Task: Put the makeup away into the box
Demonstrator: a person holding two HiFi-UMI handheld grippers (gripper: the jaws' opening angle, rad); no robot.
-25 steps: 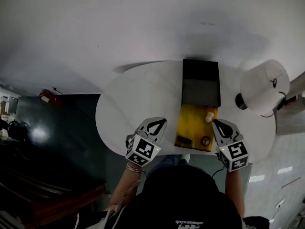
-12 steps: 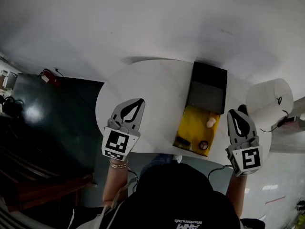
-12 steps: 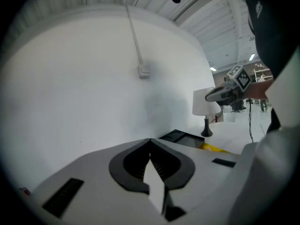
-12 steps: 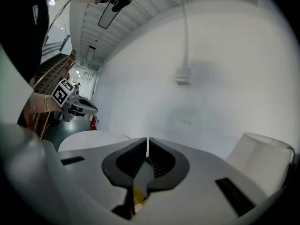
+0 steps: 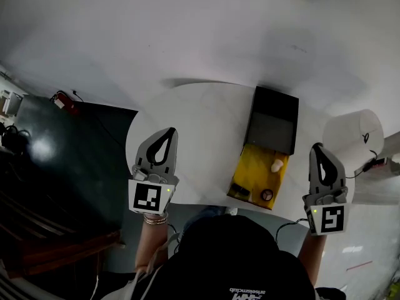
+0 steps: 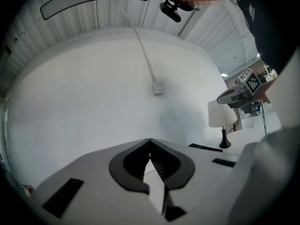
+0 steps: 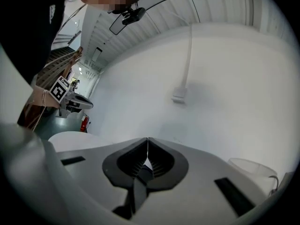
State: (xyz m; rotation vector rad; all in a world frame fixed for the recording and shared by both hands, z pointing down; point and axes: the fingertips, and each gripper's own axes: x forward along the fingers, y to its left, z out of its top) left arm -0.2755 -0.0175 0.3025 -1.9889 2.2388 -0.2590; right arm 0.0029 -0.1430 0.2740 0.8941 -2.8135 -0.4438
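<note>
The yellow box (image 5: 257,175) lies open on the round white table (image 5: 200,124), its black lid (image 5: 273,125) folded back behind it. Inside it I see a cream-coloured piece (image 5: 277,165), a small round dark item (image 5: 267,194) and another small item (image 5: 242,190). My left gripper (image 5: 171,130) is held up to the left of the box, shut and empty; its jaws (image 6: 150,140) meet at the tips. Right of the box my right gripper (image 5: 317,146) is also raised, shut, with nothing between its jaws (image 7: 148,138). Both point level at the white wall.
A lamp with a white shade (image 5: 353,133) stands on the table's right end, also seen as a lamp (image 6: 220,114) in the left gripper view. A red fire extinguisher (image 5: 62,101) sits on the dark floor at left. A white cable box (image 6: 158,87) hangs on the wall.
Both grippers have risen from beside the box and spread apart, the left one to the left, the right one to the right. The box and its contents have not moved.
</note>
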